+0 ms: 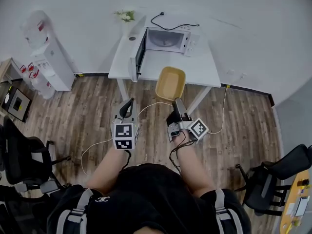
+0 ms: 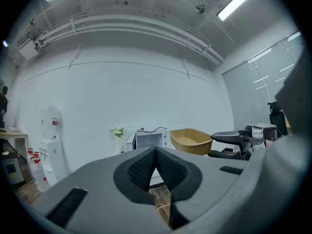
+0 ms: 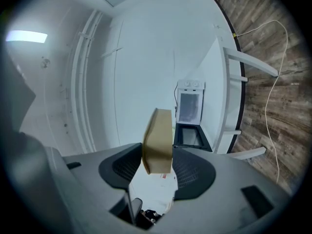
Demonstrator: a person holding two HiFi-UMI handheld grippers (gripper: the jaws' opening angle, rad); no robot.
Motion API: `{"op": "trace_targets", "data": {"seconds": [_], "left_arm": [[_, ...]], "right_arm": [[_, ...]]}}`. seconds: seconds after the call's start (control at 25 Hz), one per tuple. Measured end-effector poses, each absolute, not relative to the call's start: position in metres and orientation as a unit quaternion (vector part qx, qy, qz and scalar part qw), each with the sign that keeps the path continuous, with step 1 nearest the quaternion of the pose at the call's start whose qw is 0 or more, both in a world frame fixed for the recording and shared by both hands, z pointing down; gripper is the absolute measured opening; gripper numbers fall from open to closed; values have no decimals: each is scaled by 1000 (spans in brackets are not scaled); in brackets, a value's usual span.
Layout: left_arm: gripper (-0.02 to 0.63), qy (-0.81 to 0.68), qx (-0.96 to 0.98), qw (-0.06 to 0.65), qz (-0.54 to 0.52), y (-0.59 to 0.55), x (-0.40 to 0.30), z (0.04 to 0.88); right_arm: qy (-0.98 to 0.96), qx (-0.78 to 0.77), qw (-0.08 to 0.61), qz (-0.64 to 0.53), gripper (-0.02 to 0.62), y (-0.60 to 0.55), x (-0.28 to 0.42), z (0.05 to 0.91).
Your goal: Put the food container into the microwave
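Observation:
A tan, empty food container (image 1: 170, 83) hangs in the air at the front edge of the white table (image 1: 200, 69). My right gripper (image 1: 176, 105) is shut on its near rim; the right gripper view shows the container (image 3: 158, 139) edge-on between the pads of that gripper (image 3: 158, 165). The white microwave (image 1: 167, 39) stands at the back of the table with its door (image 1: 140, 56) swung open to the left. It also shows ahead in the right gripper view (image 3: 189, 106). My left gripper (image 1: 127, 107) is shut on nothing, level, left of the container; its pads (image 2: 141, 169) meet.
A water dispenser (image 1: 48, 57) stands at the left wall and a low shelf (image 1: 14, 101) beside it. Office chairs (image 1: 22, 155) (image 1: 270, 182) flank the person. A small flower pot (image 1: 126, 16) and a power cable (image 1: 175, 26) are behind the microwave. Thin cables (image 1: 97, 147) trail over the wood floor.

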State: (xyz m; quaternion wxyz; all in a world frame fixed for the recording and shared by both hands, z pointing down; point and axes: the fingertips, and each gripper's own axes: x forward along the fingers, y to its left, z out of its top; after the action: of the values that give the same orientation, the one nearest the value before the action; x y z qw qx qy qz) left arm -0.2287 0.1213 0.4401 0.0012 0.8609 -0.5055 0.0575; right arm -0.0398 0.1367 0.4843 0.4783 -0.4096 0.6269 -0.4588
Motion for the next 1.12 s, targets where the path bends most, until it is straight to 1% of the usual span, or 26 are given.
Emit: {"op": "trace_targets", "data": {"seconds": [0.2, 0.44, 0.56, 0.88, 1.12], "left_arm": [[14, -483, 874, 3, 44, 108, -239, 440], [14, -464, 885, -15, 31, 94, -234, 428], [14, -460, 887, -11, 31, 83, -228, 431], [15, -463, 885, -10, 45, 35, -195, 445], [14, -461, 886, -17, 56, -27, -146, 449]], "right_arm": [[614, -428, 490, -447, 207, 130, -48, 491], [618, -430, 490, -440, 207, 121, -56, 490], [621, -429, 490, -436, 207, 112, -52, 488], [618, -416, 496, -446, 207, 55, -19, 499], [622, -406, 492, -454, 207, -17, 14, 506]]}}
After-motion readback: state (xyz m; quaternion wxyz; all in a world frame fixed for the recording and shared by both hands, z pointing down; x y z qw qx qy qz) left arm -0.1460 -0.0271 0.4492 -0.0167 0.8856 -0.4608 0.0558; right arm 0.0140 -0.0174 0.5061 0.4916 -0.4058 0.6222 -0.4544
